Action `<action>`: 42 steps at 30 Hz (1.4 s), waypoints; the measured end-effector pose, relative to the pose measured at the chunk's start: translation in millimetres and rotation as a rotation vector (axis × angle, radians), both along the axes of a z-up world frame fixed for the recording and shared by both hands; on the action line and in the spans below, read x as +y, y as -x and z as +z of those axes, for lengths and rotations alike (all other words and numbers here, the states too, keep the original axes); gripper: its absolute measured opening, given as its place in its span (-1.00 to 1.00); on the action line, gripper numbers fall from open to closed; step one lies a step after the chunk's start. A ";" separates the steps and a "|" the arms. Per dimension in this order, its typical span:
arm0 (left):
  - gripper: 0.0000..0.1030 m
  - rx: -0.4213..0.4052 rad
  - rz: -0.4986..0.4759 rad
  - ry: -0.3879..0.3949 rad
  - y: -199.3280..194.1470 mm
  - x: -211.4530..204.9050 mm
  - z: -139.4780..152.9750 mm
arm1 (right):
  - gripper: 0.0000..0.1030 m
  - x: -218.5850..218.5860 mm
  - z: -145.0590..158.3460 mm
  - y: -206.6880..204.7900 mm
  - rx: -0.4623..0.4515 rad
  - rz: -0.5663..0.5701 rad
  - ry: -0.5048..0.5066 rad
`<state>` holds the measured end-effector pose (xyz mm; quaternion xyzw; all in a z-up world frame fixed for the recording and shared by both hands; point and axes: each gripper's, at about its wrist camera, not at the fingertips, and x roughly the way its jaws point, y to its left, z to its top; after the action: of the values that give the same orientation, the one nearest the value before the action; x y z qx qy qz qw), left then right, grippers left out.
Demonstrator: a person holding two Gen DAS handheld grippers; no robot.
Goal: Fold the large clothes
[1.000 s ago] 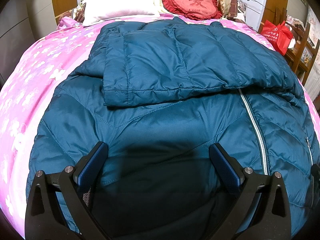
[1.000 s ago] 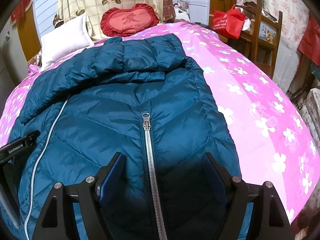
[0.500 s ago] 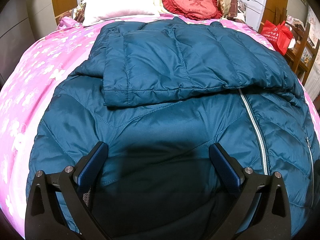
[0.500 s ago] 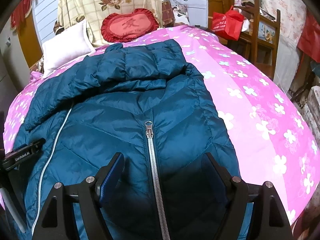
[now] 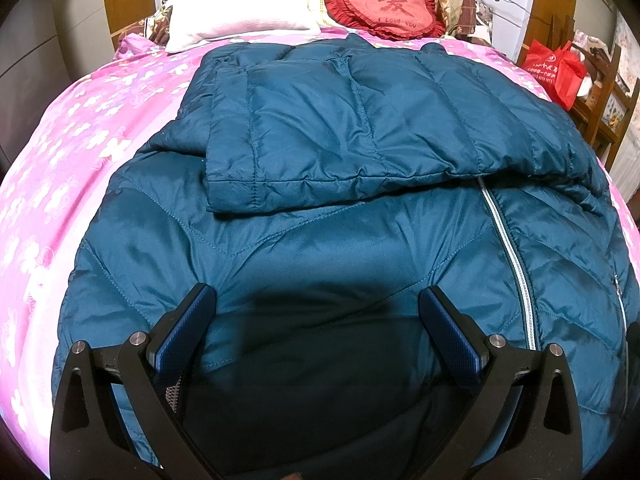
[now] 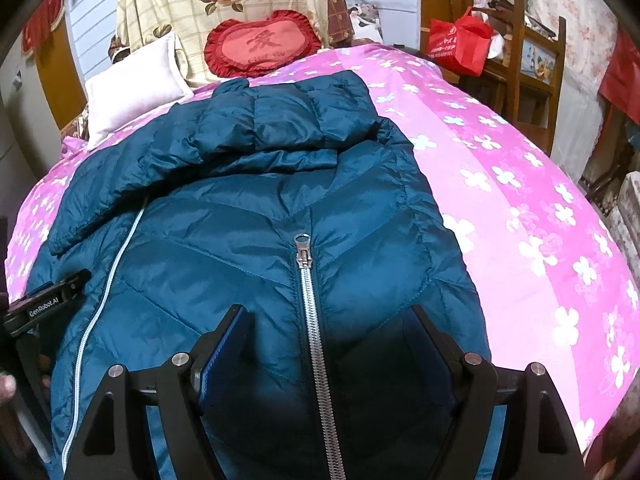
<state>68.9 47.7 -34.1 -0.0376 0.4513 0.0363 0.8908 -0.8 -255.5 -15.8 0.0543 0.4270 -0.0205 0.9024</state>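
A teal quilted down jacket lies front up on the pink flowered bed, with one sleeve folded across its chest. It also shows in the right wrist view, with a silver zip down its front. My left gripper is open and empty, low over the jacket's hem at its left side. My right gripper is open and empty over the hem, its fingers either side of the zip. The left gripper's body shows at the left edge of the right wrist view.
A white pillow and a red heart cushion lie at the bed's head. A red bag sits on a wooden chair to the right. The pink bedspread stretches to the jacket's right.
The right gripper has drawn back and lifted a little, so the jacket sits lower in its view. The left gripper has hardly moved. Both stay open.
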 end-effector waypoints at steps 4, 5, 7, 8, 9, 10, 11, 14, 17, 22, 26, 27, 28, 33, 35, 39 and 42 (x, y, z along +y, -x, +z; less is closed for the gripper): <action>0.99 0.003 0.001 -0.009 -0.4 -0.5 -0.2 | 0.51 7.0 0.9 -2.7 -0.003 0.019 -0.002; 0.99 0.003 0.002 -0.012 -0.4 -1.0 -0.4 | 0.51 9.9 0.9 -3.4 -0.003 0.028 0.002; 0.99 0.003 0.002 -0.010 -0.3 -0.8 -0.5 | 0.51 14.8 0.5 -3.8 0.000 0.042 0.014; 0.99 0.002 0.002 -0.009 -0.1 -1.0 -0.3 | 0.51 17.2 -0.3 -4.5 0.005 0.048 0.021; 0.99 0.004 0.002 -0.012 -0.6 -1.5 -0.6 | 0.51 19.9 -1.9 -5.7 0.014 0.058 0.029; 0.99 0.004 0.002 -0.013 -0.5 -1.6 -0.6 | 0.51 21.9 -3.7 -7.0 0.024 0.067 0.035; 0.99 0.004 0.002 -0.014 -0.1 -1.4 -0.7 | 0.52 24.5 -6.0 -8.5 0.037 0.076 0.044; 0.99 0.003 0.002 -0.013 -0.3 -1.4 -0.6 | 0.71 31.8 -12.2 -11.6 0.065 0.102 0.082; 0.99 0.004 0.003 -0.014 -0.7 -2.3 -1.0 | 0.88 37.4 -18.2 -13.8 0.088 0.121 0.123; 0.99 0.005 0.003 -0.020 -0.6 -2.5 -1.0 | 1.00 36.1 -25.1 -15.9 0.107 0.104 0.126; 0.99 0.008 0.004 -0.048 -1.6 -7.0 -2.2 | 1.00 32.8 -26.3 -13.5 0.094 0.100 0.105; 0.99 0.007 0.004 -0.053 -1.4 -7.3 -2.4 | 1.00 33.2 -26.5 -13.5 0.094 0.101 0.105; 0.99 0.008 0.004 -0.051 -1.5 -6.8 -2.6 | 1.00 33.6 -25.9 -13.8 0.094 0.102 0.106; 0.99 0.006 0.001 -0.022 -1.0 -5.2 -2.6 | 1.00 35.2 -27.1 -13.0 0.092 0.105 0.110; 0.99 0.005 0.001 -0.017 -0.6 -4.5 -2.3 | 1.00 35.3 -27.3 -12.4 0.091 0.105 0.109; 0.99 0.004 0.001 -0.010 -0.7 -3.6 -2.0 | 1.00 35.5 -26.5 -11.3 0.090 0.103 0.114; 0.99 0.004 0.002 -0.013 -0.7 -2.9 -1.9 | 1.00 36.2 -26.1 -11.2 0.091 0.102 0.120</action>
<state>69.6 44.7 -36.0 -0.0319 0.4530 0.0400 0.8900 10.4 -219.4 -41.9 -0.0230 0.4678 -0.0025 0.8835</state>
